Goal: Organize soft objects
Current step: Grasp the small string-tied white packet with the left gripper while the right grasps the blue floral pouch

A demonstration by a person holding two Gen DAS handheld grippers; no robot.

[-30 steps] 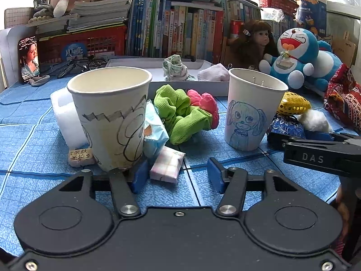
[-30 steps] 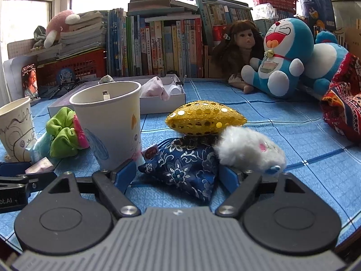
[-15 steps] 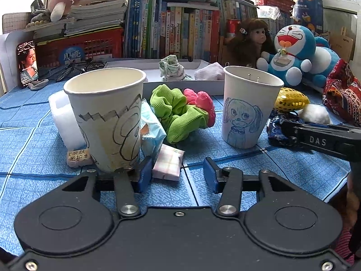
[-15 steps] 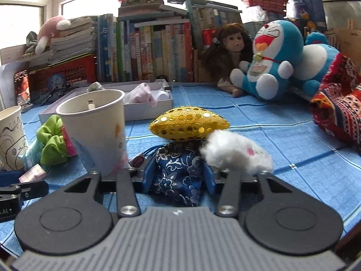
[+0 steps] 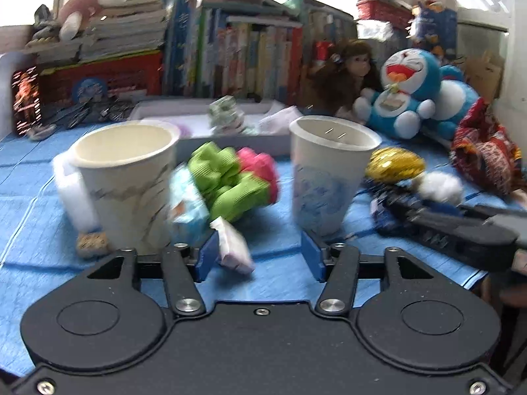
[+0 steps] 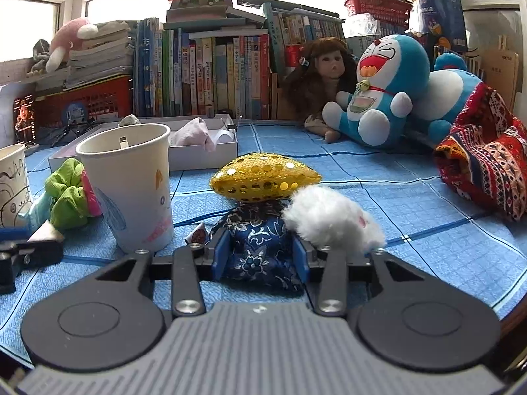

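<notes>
My right gripper (image 6: 260, 256) grasps the blue floral pouch (image 6: 260, 247), jaws easing apart. My left gripper (image 5: 260, 256) is opening, one finger touching the small checked packet (image 5: 234, 247).

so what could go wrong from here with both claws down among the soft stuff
1. The right claw, jaws opening, straddles the blue floral pouch; the gold sequin pouch and white fluffy ball lean on it, so lifting it may tumble them.
2. That pouch sits close beside the paper cup, which looks light and could tip if bumped.
3. The left claw, also opening, has the small plaid packet against only one finger, so it may slip free.
</notes>
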